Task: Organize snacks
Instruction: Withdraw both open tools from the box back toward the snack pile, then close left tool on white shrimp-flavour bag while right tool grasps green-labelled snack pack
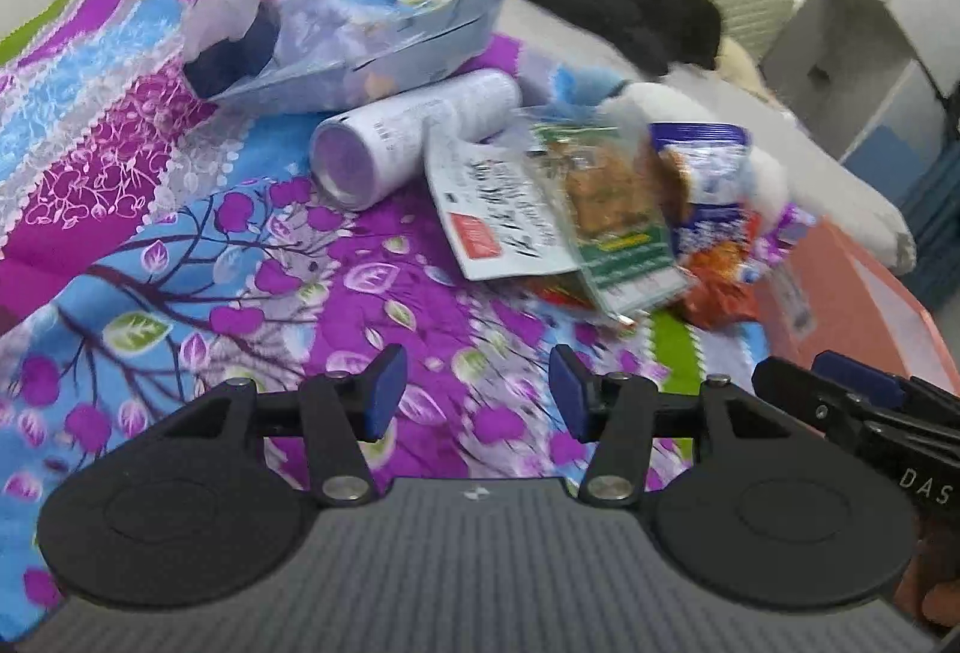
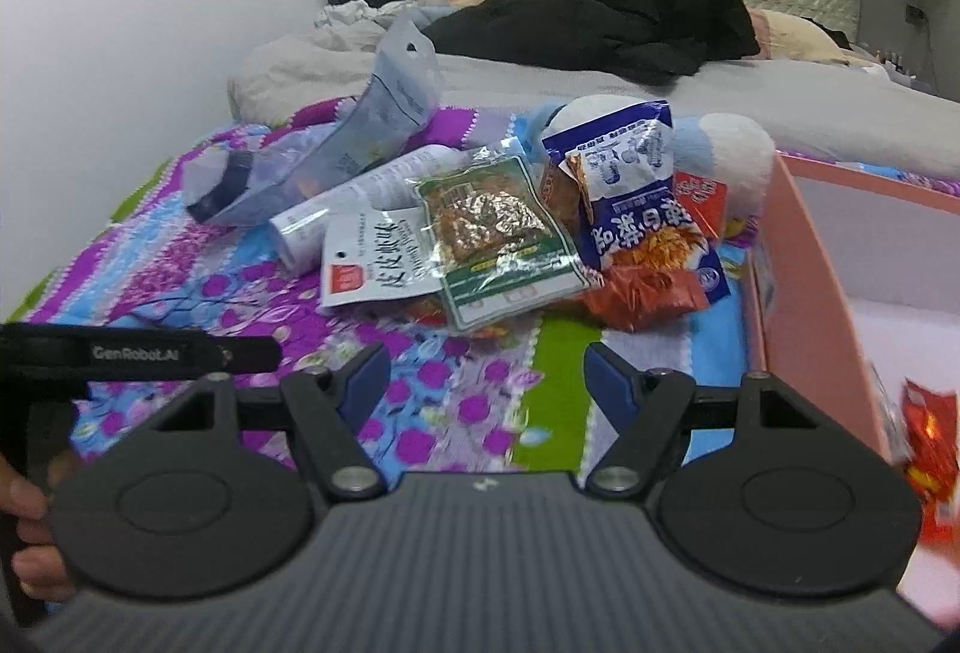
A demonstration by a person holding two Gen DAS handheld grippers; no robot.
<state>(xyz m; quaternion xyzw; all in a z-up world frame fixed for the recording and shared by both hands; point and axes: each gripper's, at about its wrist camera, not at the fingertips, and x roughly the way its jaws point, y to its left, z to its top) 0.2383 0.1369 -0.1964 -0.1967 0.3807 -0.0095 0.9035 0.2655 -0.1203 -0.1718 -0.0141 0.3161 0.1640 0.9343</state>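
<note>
Gaping empty, both the left gripper [image 1: 474, 392] and right gripper [image 2: 486, 383] are best aimed at the crinkly green-edged snack packet [image 2: 501, 239], frame centre.

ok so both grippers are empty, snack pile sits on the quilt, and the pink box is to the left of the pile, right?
Not quite: the pink box is to the right of the pile, as the right wrist view shows. The rest holds: left gripper and right gripper hold nothing, and the pile sits on the quilt.
</note>
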